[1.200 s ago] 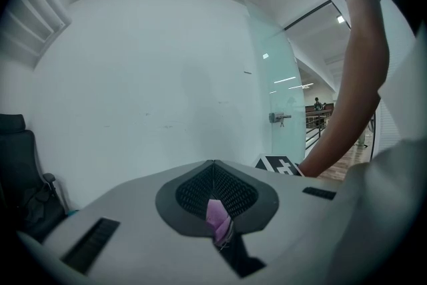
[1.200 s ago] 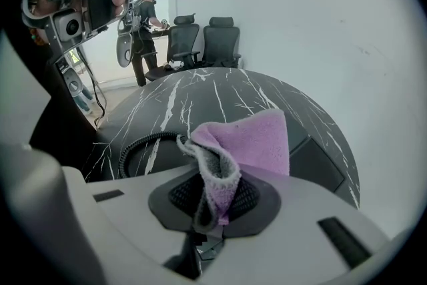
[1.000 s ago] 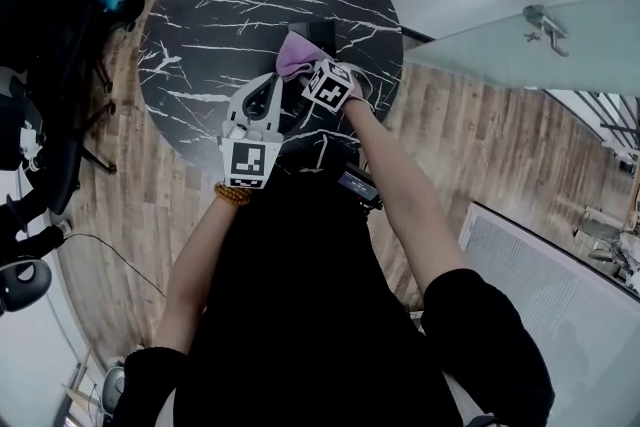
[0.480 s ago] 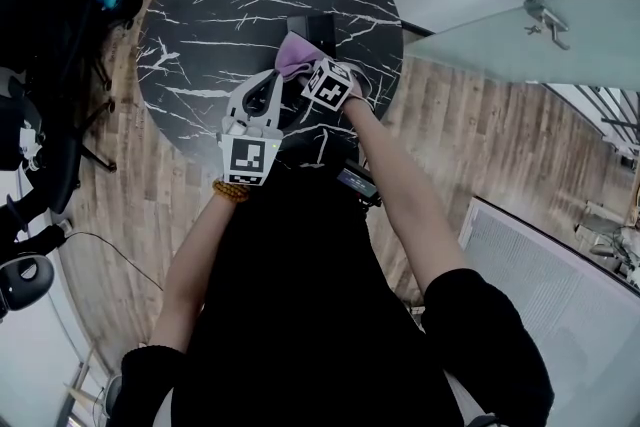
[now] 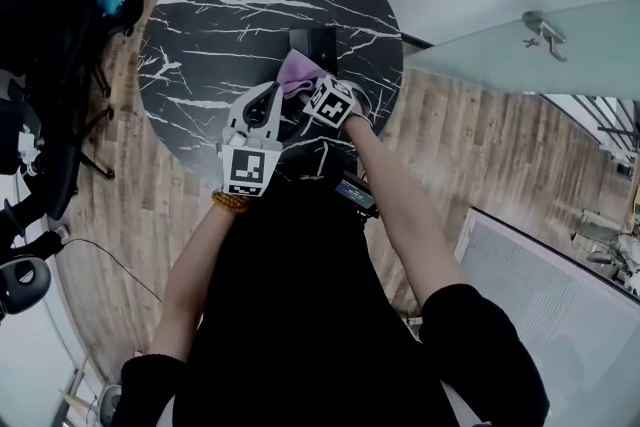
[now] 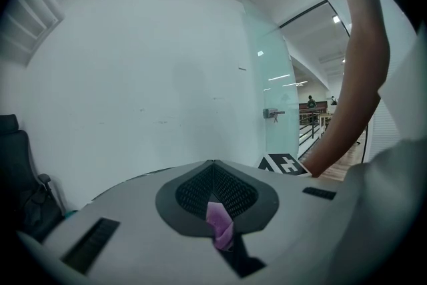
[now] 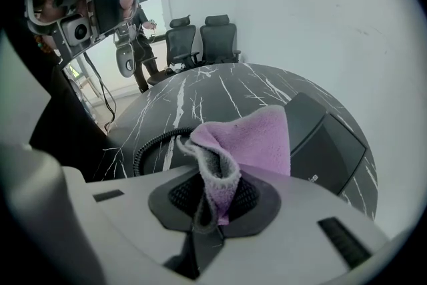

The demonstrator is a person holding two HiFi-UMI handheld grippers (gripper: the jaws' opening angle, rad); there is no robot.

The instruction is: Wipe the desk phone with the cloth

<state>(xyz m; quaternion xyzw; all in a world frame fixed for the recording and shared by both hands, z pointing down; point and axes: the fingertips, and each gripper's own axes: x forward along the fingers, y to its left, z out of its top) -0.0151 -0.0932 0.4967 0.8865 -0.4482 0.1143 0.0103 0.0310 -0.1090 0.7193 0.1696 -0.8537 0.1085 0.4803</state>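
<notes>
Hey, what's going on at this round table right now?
A person is working two handheld grippers over a black marble table. The right gripper is clamped on a purple cloth, held at the person's side of the dark desk phone, next to its coiled cord. The left gripper is shut too, with a bit of the same cloth pinched between its jaws. Most of the phone is uncovered.

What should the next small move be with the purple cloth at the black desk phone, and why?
Probably push the right gripper forward so the purple fleece cloth sweeps across the black desk phone. Its jaws are shut on the cloth, whose free flap reaches only the phone's near side, and most of the sloped face is uncovered. The left gripper seems to pinch a bit of the cloth too, so it should follow.
</notes>
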